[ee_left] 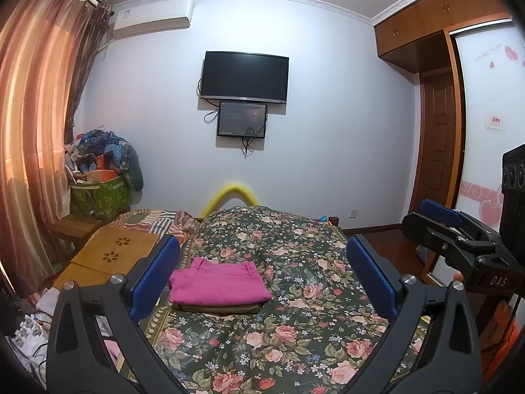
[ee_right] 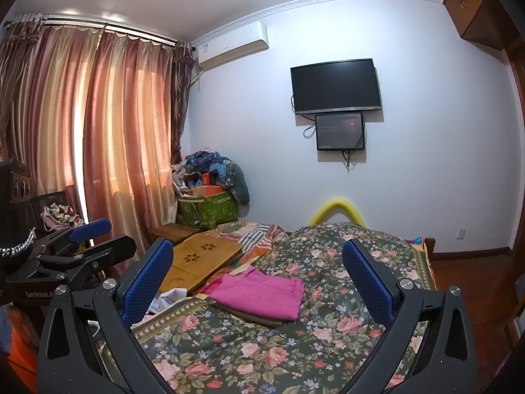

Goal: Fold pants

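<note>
Both grippers hang empty, jaws spread wide, above folded pink pants.

Left gripper and right gripper hold nothing; the pants lie squared atop a darker folded garment on the floral bedspread. Folding looks finished (or another garment comes next). Open bedspread lies nearer; a wooden tray sits left.

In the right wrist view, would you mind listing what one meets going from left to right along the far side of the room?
Curtains → air conditioner → television → wooden cabinets.
</note>
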The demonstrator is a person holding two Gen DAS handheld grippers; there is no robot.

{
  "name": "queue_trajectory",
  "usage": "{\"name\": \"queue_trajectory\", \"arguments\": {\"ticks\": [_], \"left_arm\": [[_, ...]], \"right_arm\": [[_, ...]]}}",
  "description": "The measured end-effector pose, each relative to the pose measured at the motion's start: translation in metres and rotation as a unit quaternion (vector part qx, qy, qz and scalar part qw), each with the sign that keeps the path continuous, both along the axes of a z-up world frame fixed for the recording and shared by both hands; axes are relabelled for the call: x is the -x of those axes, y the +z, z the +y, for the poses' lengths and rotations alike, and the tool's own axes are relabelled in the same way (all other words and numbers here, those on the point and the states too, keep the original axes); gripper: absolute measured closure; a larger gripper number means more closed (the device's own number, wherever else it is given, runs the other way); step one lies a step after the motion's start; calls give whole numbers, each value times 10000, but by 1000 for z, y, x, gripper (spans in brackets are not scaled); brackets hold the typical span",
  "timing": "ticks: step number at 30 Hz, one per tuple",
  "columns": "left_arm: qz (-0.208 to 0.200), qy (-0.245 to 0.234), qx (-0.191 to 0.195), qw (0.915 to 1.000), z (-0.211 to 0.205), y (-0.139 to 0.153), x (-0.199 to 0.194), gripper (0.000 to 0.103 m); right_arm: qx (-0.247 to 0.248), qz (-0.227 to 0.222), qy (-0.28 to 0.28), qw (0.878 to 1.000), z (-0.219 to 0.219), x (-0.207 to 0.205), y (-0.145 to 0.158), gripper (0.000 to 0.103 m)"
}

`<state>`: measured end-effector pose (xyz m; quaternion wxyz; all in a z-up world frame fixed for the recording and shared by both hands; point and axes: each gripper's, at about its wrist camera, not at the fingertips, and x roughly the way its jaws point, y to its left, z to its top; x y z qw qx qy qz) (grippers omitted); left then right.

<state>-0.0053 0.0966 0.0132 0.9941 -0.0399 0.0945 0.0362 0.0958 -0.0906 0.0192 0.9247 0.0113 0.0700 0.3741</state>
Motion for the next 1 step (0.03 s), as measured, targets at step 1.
{"name": "queue_trajectory", "arguments": {"ticks": [1], "left_arm": [[5, 7, -1, 10000, 0, 0, 0, 0]], "right_arm": [[-2, 0, 6, 10000, 0, 0, 0, 0]]}}
